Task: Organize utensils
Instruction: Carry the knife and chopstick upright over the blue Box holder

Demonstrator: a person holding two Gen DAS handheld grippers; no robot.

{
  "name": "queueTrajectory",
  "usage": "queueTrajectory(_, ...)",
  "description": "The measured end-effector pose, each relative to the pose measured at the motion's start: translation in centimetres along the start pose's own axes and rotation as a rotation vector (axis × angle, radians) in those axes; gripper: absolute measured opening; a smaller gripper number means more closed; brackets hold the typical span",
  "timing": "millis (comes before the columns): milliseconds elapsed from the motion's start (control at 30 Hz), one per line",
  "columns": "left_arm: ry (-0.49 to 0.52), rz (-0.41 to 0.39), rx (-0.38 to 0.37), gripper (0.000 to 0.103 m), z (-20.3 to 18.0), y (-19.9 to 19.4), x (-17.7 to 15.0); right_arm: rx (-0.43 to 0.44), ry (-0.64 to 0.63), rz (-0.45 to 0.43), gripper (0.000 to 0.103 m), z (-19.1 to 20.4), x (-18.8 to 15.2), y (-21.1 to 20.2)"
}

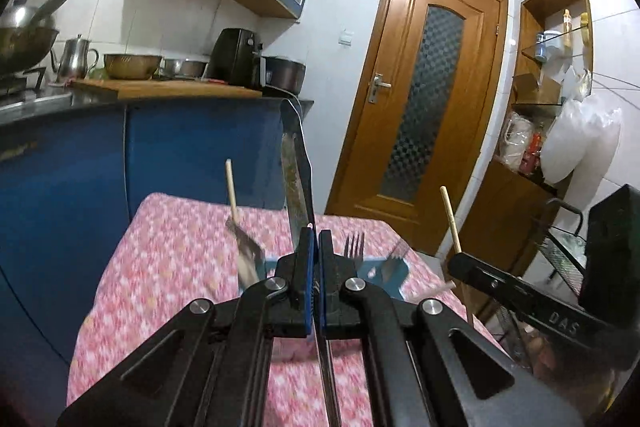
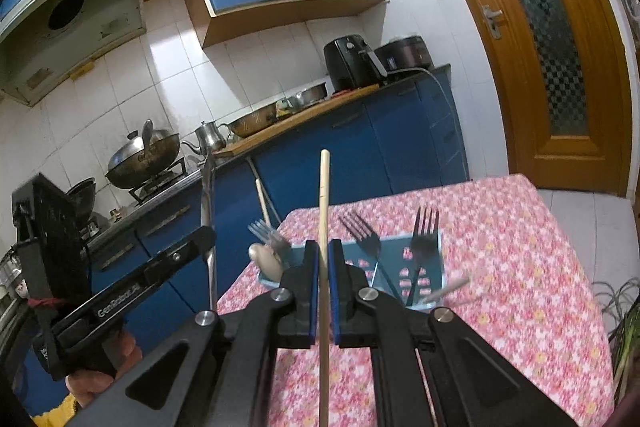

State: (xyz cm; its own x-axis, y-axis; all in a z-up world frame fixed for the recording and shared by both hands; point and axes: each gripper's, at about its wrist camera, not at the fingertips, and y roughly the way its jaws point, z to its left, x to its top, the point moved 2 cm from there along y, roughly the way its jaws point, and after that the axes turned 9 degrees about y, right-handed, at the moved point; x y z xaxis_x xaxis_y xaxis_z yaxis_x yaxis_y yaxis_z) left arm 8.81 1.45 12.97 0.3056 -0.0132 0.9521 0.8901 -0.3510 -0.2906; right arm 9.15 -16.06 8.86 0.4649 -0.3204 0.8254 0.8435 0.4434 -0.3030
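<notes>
A light blue utensil holder [image 2: 430, 267] stands on the pink floral cloth of the counter [image 2: 520, 267]. In it stand two dark forks [image 2: 422, 247], a blurred lighter fork [image 2: 266, 233], a spoon [image 2: 268, 261] and a second pale chopstick [image 2: 262, 197] leaning at the back.

The left claw [image 1: 315, 267] is closed narrowly on a flat metal knife [image 1: 294, 163], blade upright above the holder. The right claw [image 2: 324, 283] pinches a pale wooden chopstick [image 2: 324, 195], also upright, near the holder.

The right wrist view alone shows the spoon bowl, the stove with a lidded wok [image 2: 144, 155] and the left tool's side printed "GenRobot.AI". The left wrist view alone shows a shelf alcove [image 1: 556, 39] beside the door [image 1: 424, 99], and the right tool's arm marked "DAS"
</notes>
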Motion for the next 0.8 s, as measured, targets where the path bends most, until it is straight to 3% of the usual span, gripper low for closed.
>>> queueTrajectory(233, 0.084, -0.086, 0.087, 0.000, -0.1, 3.1, 2.0, -0.050, -0.030, -0.086, 0.006, -0.5, 1.9, 1.6)
queueTrajectory(400, 0.066, -0.112, 0.096, 0.000, 0.8, 5.5, 2.8, -0.064, -0.031, -0.147, 0.006, -1.4, 3.1, 3.0)
queueTrajectory(633, 0.074, -0.130, 0.143, 0.000, 1.7, 8.7, 1.2, -0.079, -0.024, -0.229, 0.006, -2.6, 4.4, 5.3)
queueTrajectory(800, 0.091, -0.120, 0.147, 0.000, 1.8, 10.4, -0.2, -0.104, -0.085, -0.288, 0.006, -2.8, 4.3, 7.1)
